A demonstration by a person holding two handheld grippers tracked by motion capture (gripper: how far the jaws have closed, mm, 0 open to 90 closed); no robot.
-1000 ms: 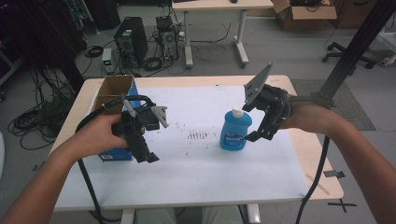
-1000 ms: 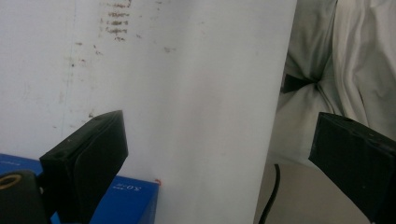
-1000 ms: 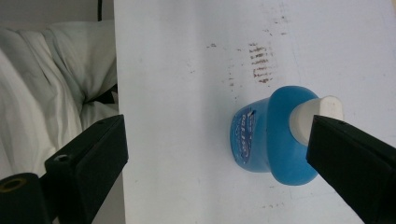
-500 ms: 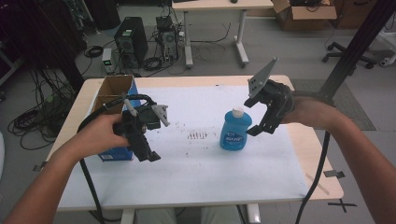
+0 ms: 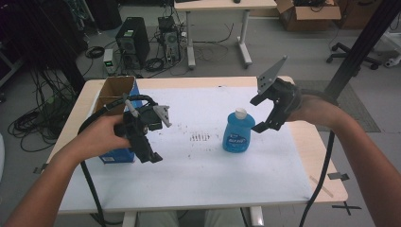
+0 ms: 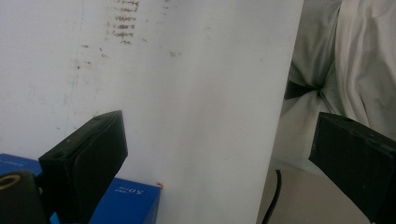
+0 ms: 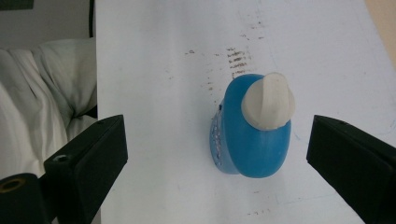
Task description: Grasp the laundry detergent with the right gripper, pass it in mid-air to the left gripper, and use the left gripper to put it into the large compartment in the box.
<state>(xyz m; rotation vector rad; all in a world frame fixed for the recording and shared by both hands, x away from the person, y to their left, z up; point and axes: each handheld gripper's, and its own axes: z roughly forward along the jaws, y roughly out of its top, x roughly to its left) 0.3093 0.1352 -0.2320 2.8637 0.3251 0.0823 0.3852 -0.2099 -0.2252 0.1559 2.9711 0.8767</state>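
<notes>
While your right tool [image 5: 264,113] hangs just right of the bottle with its jaws spread wide and nothing between them, look over what you are about to take hold of, from the biggest thing down.

Start with the bench [image 5: 213,189]: its white top is flat and smooth, marked with a patch of dark specks near the middle, so a hard plastic base could skid on it if you push sideways before you squeeze.

At the left edge stands an open cardboard box [image 5: 116,90] with a blue side. Your left tool [image 5: 144,142] sits just in front of it, jaws likewise wide apart and holding nothing. It is well apart from the bottle, so the bottle falls to the right tool.

Next, the blue bottle [image 5: 235,137]. It stands upright, right of the bench's middle, with bare surface all around it. From the right gripper view it [image 7: 252,140] lies between the jaws but farther on, not yet touched. It looks like a rounded, flattish plastic body, probably fairly light and somewhat springy, and likely slick on its glossy faces and label. Judge your grip for the wide middle of the body, across the narrower depth if the jaws allow, and close gently so the walls do not buckle.

Last, the white cap [image 7: 270,100]. It is small, tapered and smooth; I would not grip there, since the bottle could swing or slip.
</notes>
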